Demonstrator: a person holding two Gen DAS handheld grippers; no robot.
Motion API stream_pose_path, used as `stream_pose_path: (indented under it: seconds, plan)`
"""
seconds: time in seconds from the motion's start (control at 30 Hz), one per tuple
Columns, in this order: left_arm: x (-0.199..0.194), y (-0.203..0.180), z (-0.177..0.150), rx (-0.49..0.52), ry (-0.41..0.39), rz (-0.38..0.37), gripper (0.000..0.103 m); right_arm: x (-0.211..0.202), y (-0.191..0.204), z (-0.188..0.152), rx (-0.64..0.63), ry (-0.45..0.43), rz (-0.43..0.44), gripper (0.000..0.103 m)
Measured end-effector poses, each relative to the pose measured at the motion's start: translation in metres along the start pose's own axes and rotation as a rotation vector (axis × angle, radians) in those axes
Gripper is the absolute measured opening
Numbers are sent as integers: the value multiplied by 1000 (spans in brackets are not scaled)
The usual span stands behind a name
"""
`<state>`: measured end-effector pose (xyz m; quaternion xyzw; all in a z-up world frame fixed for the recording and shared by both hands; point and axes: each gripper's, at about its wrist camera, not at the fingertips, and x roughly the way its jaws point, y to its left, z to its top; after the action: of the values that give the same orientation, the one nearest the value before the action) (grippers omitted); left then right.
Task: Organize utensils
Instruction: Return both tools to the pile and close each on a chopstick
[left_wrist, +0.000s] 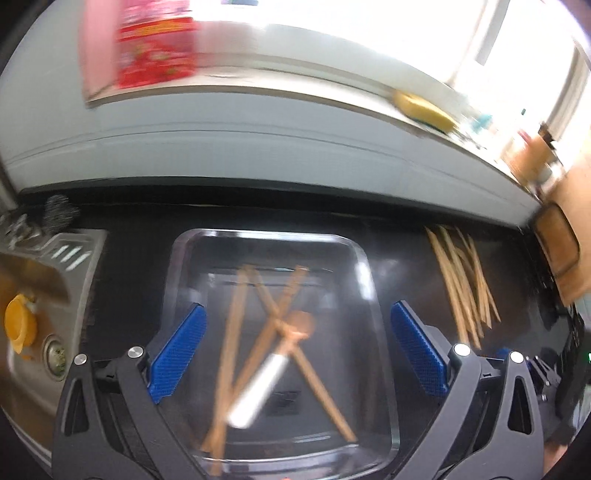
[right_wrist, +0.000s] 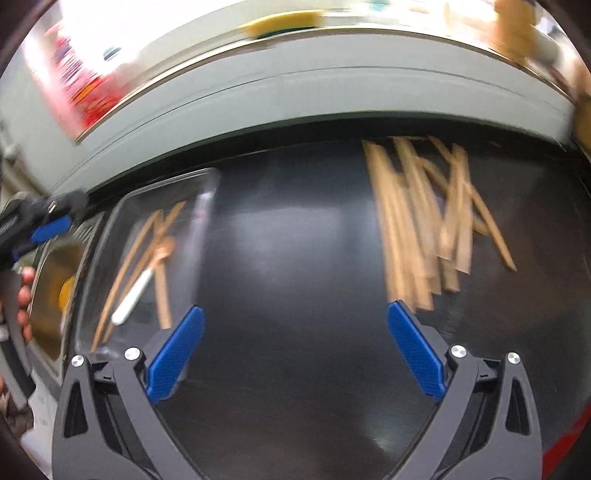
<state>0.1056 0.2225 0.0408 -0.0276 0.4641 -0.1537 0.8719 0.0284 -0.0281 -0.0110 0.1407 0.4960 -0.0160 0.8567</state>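
Note:
A clear plastic tray (left_wrist: 184, 258) sits on the black counter and holds several wooden chopsticks (left_wrist: 232, 332) and a spoon with a white handle (left_wrist: 258, 387). My left gripper (left_wrist: 297, 325) is open and empty, hovering over the tray. A pile of loose wooden chopsticks (left_wrist: 461, 280) lies to the right on the counter. In the right wrist view the pile (right_wrist: 417, 221) lies ahead to the right and the tray (right_wrist: 207, 192) to the left. My right gripper (right_wrist: 295, 328) is open and empty above bare counter. The left gripper (right_wrist: 48, 225) shows at far left.
A steel sink (left_wrist: 33, 277) with a yellow object (left_wrist: 18, 325) lies left of the tray. A grey ledge (left_wrist: 258, 147) runs behind the counter, with a yellow sponge (left_wrist: 424, 107) and a red package (left_wrist: 155, 48) above. A wooden board (left_wrist: 561, 258) stands at right.

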Motion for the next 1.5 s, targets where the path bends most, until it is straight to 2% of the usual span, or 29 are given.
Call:
stream_pose_path:
  seconds: [0.1,0.17,0.27,0.4,0.47,0.53,0.63,0.8,1.03,1.5]
  plan:
    - [11,-41,-5,63,27,-21,97,-10,-40,-4,68,-16,-47,96]
    - [24,-70,-9,108,73,-39,97,-16,-66,-6,102,-27,-68,96]
    - [44,-109,-14,167,113,-27,97,-26,-104,-8,114,-46,-126,96]
    - [71,-146,-14,184,153,7,97,-35,-147,-3,91,-72,-200,96]
    - [85,-165,-12,182,170,-1,97,-36,-166,1,68,-88,-227,96]
    - [98,-182,-12,187,177,-3,97,-31,-185,7,51,-93,-241,96]
    - [117,-201,-13,196,173,36,97,-20,-202,18,32,-81,-245,96]
    - [152,-215,-12,168,235,76,97,11,-221,36,-21,-42,-240,96]
    - [185,-221,-10,126,289,143,97,47,-244,51,-62,13,-185,96]
    - [225,-229,3,111,319,204,97,96,-246,76,-107,47,-109,97]
